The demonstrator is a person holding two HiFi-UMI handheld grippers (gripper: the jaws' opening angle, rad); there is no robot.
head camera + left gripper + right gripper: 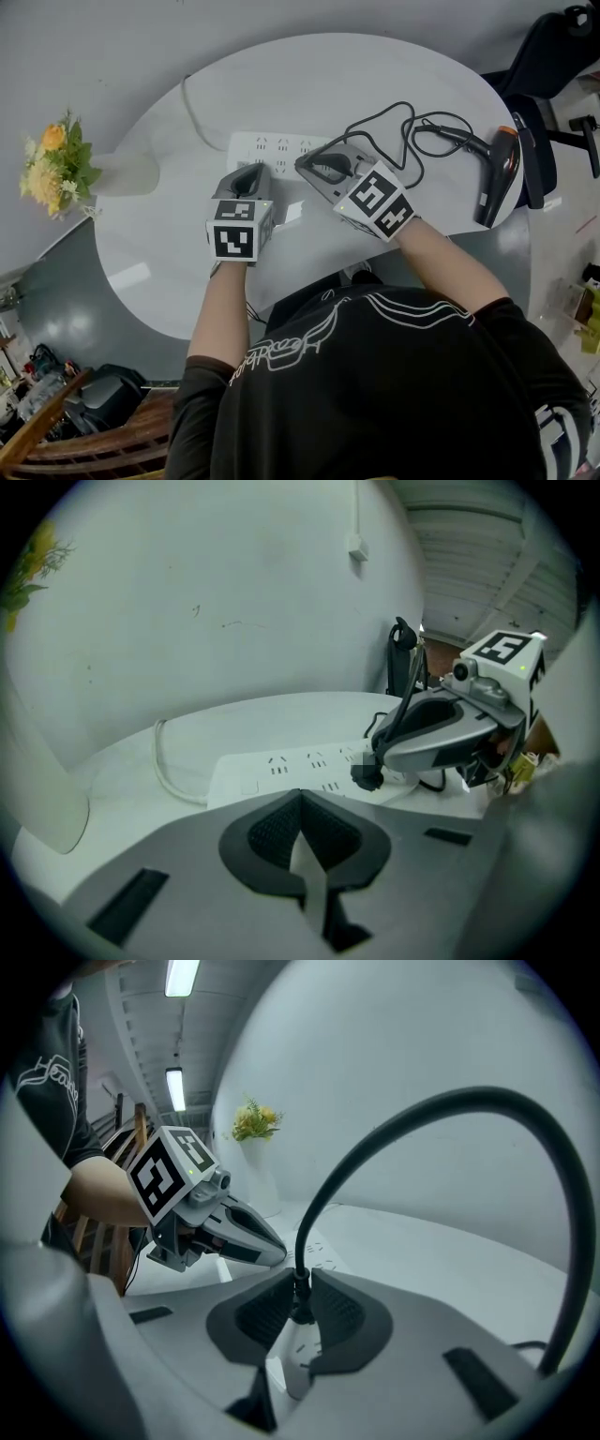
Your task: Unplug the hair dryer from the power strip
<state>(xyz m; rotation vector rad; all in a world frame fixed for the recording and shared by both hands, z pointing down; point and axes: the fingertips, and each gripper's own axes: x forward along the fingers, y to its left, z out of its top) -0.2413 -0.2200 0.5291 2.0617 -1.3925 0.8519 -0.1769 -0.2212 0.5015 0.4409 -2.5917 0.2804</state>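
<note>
Right tool [302, 1290] clamps one plug [366, 776] at one power strip [267, 147].

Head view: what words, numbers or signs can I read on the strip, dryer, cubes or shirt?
White power strip: no readable print, only socket slots.
Black-and-orange hair dryer: none visible.
Marker cubes: black-and-white square patterns, no words.
Black shirt: white outlined script, too distorted to read.

No word, brand or number could be read. White script lettering [286, 356] was seen on the black shirt [394, 403] but not made out. Only coded square markers were borne by the left gripper [251, 173] and right gripper [305, 162].
</note>
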